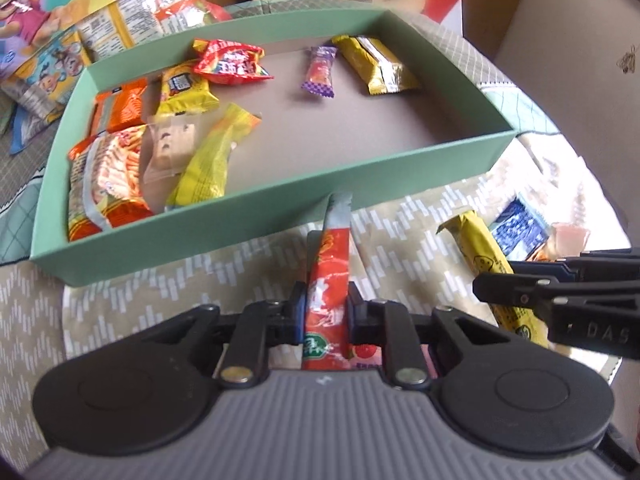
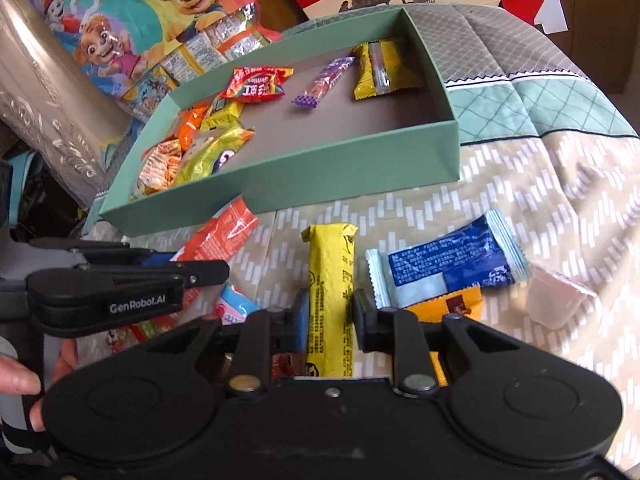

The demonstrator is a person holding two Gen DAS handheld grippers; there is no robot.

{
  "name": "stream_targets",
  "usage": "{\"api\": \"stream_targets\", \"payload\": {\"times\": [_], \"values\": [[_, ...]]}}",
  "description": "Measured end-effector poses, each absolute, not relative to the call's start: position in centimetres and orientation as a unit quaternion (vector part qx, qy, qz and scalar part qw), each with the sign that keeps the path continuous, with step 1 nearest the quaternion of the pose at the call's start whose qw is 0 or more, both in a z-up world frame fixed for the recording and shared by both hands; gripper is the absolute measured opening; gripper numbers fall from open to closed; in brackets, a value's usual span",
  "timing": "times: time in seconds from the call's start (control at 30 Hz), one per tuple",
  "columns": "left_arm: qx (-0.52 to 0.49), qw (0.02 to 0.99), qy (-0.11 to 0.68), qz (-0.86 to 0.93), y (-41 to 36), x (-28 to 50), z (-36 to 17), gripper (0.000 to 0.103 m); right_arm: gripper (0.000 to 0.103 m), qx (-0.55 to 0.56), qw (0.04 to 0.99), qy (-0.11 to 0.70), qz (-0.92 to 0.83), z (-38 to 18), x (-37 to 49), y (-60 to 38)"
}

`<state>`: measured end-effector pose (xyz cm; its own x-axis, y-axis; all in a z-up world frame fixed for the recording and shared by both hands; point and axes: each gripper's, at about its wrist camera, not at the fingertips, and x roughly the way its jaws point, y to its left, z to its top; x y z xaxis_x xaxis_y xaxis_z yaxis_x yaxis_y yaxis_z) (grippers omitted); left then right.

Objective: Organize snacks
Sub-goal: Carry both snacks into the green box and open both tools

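Your left hand-held gripper [image 1: 325,312] is clamped on a red snack packet [image 1: 329,264]; the green box [image 1: 280,208] lies just ahead. Your right hand-held gripper [image 2: 330,316] is closed on a yellow snack bar [image 2: 330,280] lying on the bed.

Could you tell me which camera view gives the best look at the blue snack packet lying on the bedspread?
The right wrist view: the blue snack packet lies there whole and unblocked, right of the yellow bar. In the left wrist view only part of it shows, near the edge in glare, behind the right tool.
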<state>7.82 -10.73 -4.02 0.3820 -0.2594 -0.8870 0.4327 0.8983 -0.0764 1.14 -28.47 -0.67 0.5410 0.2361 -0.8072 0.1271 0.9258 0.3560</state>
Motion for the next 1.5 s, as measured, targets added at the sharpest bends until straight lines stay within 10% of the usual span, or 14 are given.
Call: {"api": "stream_targets", "payload": {"times": [0.7,1.0,1.5], "values": [[0.029,0.876,0.437,-0.201,-11.1,13.9,4.0,0.002,0.022,0.224,0.888,0.399,0.041,5.9,11.7,-32.1],[0.053,0.821,0.52,-0.23,-11.0,9.8,-1.1,0.041,0.022,0.23,0.88,0.413,0.05,4.4,9.7,-31.5],[0.173,0.769,0.541,-0.294,-14.0,0.5,-4.5,0.05,0.022,0.248,0.879,0.405,0.043,4.4,5.3,-32.5]]}}
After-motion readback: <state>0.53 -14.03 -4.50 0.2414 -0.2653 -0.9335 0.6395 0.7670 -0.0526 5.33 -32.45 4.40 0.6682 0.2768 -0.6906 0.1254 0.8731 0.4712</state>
